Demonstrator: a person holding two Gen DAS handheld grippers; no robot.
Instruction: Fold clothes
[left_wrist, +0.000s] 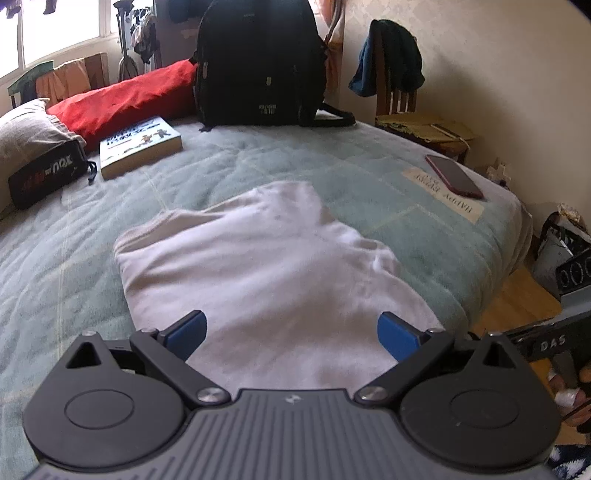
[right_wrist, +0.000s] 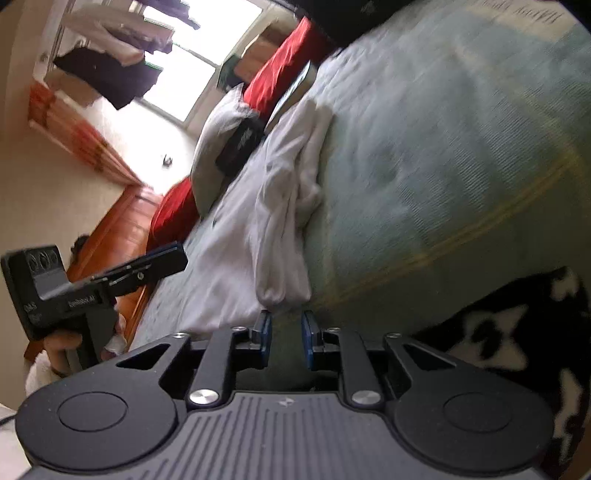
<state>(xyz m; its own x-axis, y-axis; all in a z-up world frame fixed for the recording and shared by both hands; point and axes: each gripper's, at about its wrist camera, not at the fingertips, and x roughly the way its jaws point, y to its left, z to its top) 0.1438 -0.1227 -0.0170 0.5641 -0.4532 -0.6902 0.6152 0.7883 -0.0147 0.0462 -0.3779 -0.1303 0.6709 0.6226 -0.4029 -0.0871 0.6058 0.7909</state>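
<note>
A white garment (left_wrist: 273, 273) lies spread on the pale green bedspread (left_wrist: 388, 184), its sleeves folded in. My left gripper (left_wrist: 293, 326) hovers over the garment's near end, blue pads wide apart, nothing between them. In the right wrist view the picture is rolled sideways, and the garment (right_wrist: 273, 221) runs away from me in bunched folds. My right gripper (right_wrist: 286, 321) sits just short of the garment's near corner, at the bed's edge. Its pads stand a narrow gap apart, and only bedspread (right_wrist: 443, 147) shows between them. The left gripper (right_wrist: 173, 254) shows side-on at the left, held by a hand.
On the far half of the bed are a black backpack (left_wrist: 258, 62), a book (left_wrist: 140, 147), a red phone (left_wrist: 454, 175), a black pouch (left_wrist: 48, 177) and red and grey pillows. A chair (left_wrist: 402, 103) draped with clothes stands past the bed. Wooden floor (left_wrist: 517, 306) lies at the right.
</note>
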